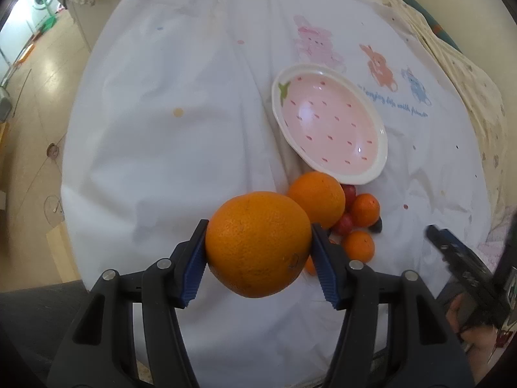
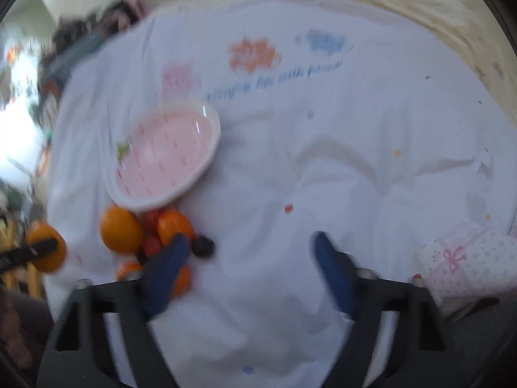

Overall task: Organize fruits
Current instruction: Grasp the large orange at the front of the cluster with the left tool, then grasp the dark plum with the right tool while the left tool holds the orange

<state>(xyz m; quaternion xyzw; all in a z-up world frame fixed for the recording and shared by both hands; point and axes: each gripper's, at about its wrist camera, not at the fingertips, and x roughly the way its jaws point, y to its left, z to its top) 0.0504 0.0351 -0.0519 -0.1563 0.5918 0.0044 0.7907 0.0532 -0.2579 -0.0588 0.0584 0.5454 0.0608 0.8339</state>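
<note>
My left gripper (image 1: pixel 258 239) is shut on a large orange (image 1: pixel 258 244) and holds it above the white cloth; the orange also shows at the left edge of the right wrist view (image 2: pixel 45 250). A pink strawberry-pattern plate (image 1: pixel 329 123) lies empty beyond it, also seen in the right wrist view (image 2: pixel 168 155). Between them sits a pile of fruit: a second orange (image 1: pixel 316 199), small tangerines (image 1: pixel 365 210), red cherry tomatoes (image 1: pixel 344 223) and a dark fruit (image 2: pixel 203 245). My right gripper (image 2: pixel 248 245) is open and empty, right of the pile, its view blurred.
The white tablecloth (image 1: pixel 168 161) with bunny prints covers a round table. A pink-bowed floral pouch (image 2: pixel 471 258) lies at the right. The table edge drops to the floor (image 1: pixel 35 135) on the left. The right gripper shows in the left wrist view (image 1: pixel 458 258).
</note>
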